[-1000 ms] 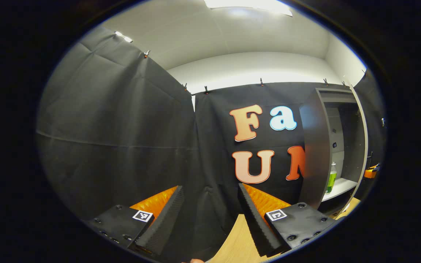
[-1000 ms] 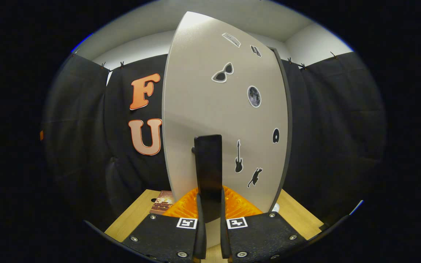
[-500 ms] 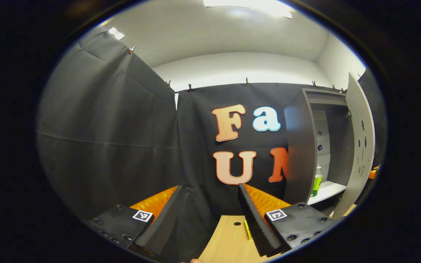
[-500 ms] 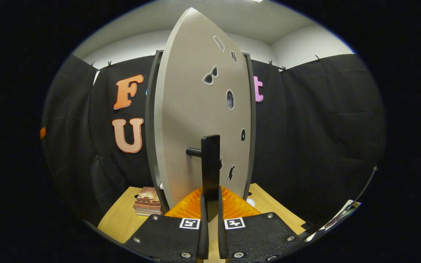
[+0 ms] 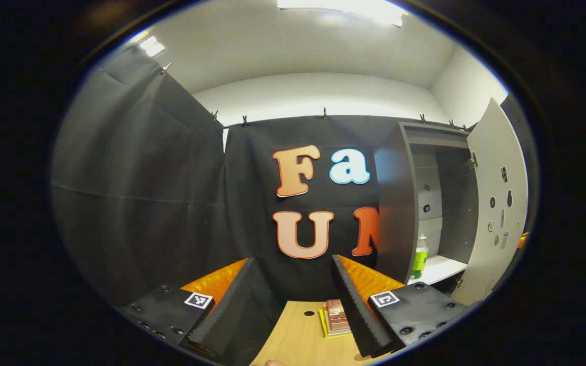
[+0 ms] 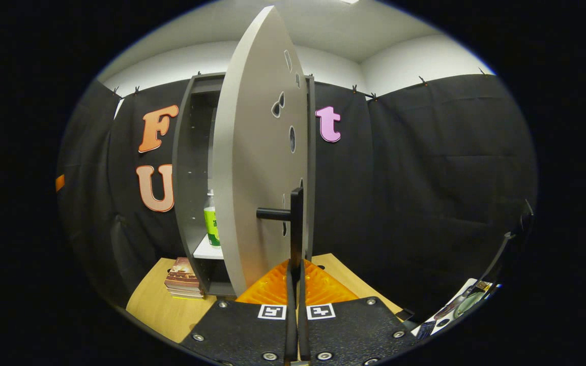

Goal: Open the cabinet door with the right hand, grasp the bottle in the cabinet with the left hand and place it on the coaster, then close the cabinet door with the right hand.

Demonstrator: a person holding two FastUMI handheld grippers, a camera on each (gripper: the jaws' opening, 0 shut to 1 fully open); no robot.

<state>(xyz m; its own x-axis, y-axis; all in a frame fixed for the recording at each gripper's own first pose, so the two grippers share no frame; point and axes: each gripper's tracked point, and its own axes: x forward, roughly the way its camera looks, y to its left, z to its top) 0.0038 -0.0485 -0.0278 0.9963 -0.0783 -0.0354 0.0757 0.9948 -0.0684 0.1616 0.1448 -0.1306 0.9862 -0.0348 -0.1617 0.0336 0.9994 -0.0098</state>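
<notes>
While the right gripper [image 6: 296, 300] is clamping the black door handle [image 6: 296, 223] between its two fingers, with the jaws nearly closed on the thin vertical bar, the left gripper [image 5: 293, 300] is hanging with its jaws spread wide and gripping nothing.

In the right gripper view, the handle is standing upright just beyond the fingertips, and its short post is joining it to the grey cabinet door [image 6: 260, 152]. That door is standing swung well out from the cabinet [image 6: 183, 168], showing its edge and several small stickers. Left of the door, the open compartment is exposing a white shelf [image 6: 206, 250]. The green-labelled bottle [image 6: 211, 219] is standing upright on that shelf, near its front edge. Down on the wooden table [image 6: 155, 307], a stack of books [image 6: 183, 277] is lying just left of the cabinet's base.

In the left gripper view, the table [image 5: 293, 340] is showing between the open fingers, with the books [image 5: 334, 317] lying on it close to the right finger. Farther off to the right, the cabinet [image 5: 394, 213] is standing open, its door [image 5: 496, 203] swung out on the far right. The bottle [image 5: 419, 257] is standing inside on the shelf [image 5: 440, 268], well apart from the left gripper.
</notes>
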